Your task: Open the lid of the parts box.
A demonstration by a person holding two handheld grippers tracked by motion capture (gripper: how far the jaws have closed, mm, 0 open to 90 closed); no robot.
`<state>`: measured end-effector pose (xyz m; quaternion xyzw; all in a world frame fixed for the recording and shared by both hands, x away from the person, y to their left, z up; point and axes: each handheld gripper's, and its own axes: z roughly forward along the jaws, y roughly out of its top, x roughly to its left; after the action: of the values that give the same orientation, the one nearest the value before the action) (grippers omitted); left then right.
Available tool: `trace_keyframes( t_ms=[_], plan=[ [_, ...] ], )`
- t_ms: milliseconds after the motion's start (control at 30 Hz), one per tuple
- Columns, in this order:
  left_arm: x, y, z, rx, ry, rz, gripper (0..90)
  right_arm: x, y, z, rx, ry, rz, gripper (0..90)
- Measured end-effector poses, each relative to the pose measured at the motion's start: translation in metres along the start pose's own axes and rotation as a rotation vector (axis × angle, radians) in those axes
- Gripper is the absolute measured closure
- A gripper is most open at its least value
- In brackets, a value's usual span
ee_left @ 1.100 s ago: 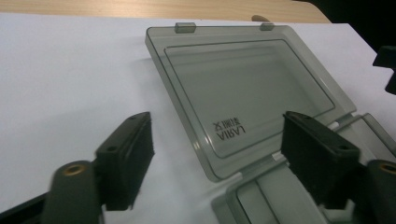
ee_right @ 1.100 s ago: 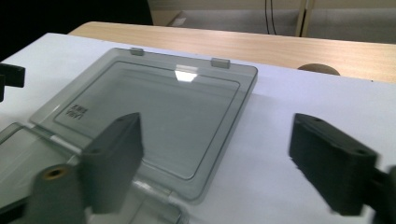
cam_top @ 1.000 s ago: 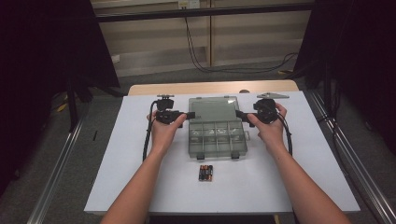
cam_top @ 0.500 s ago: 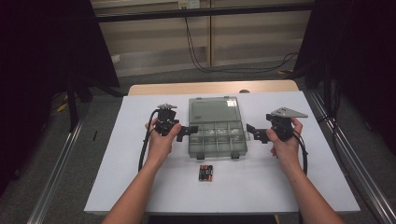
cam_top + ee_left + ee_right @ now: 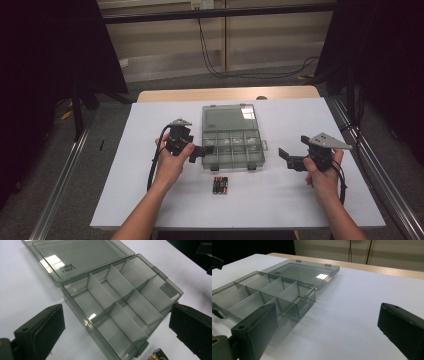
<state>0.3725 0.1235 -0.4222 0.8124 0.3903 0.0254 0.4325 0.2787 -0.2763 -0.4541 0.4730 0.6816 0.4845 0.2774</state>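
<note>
Two hand-held grippers flank my smoky clear plastic compartment box [image 5: 232, 141], lid lying flat open on the white table [image 5: 125, 190]. Left hand-held gripper [image 5: 201, 151] and right hand-held gripper [image 5: 286, 157] both gape empty. Those small dark cells [image 5: 220, 184], batteries I think, probably go in next; that needs a careful pinch.

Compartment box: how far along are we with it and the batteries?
Done: the clear grey plastic compartment box lies open, lid flat. In hand: nothing; left gripper and right gripper are both open. Left: the compartments look empty, and the small batteries lie on the white table.
</note>
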Motion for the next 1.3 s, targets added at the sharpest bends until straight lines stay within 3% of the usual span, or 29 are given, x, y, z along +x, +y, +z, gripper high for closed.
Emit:
trace_keyframes(
  t_ms=[400, 633, 833, 1067, 1300],
  plan=[
    [-0.012, -0.011, -0.008, 0.002, -0.012, 0.007, 0.0, -0.009, -0.02, -0.033, -0.021, -0.03, -0.029, 1.1],
    [-0.022, -0.014, -0.012, 0.034, -0.019, 0.048, 0.0, -0.012, -0.028, -0.051, -0.034, -0.034, -0.033, 1.1],
    [-0.029, -0.017, -0.016, 0.031, -0.029, 0.047, 0.0, -0.016, -0.035, -0.064, -0.045, -0.042, -0.031, 1.2],
    [-0.034, -0.023, -0.018, 0.041, -0.032, 0.05, 0.1, -0.019, -0.04, -0.073, -0.053, -0.042, -0.029, 1.2],
    [-0.037, -0.024, -0.022, 0.06, -0.029, 0.079, 1.0, -0.021, -0.042, -0.077, -0.056, -0.027, -0.033, 1.1]
  ],
)
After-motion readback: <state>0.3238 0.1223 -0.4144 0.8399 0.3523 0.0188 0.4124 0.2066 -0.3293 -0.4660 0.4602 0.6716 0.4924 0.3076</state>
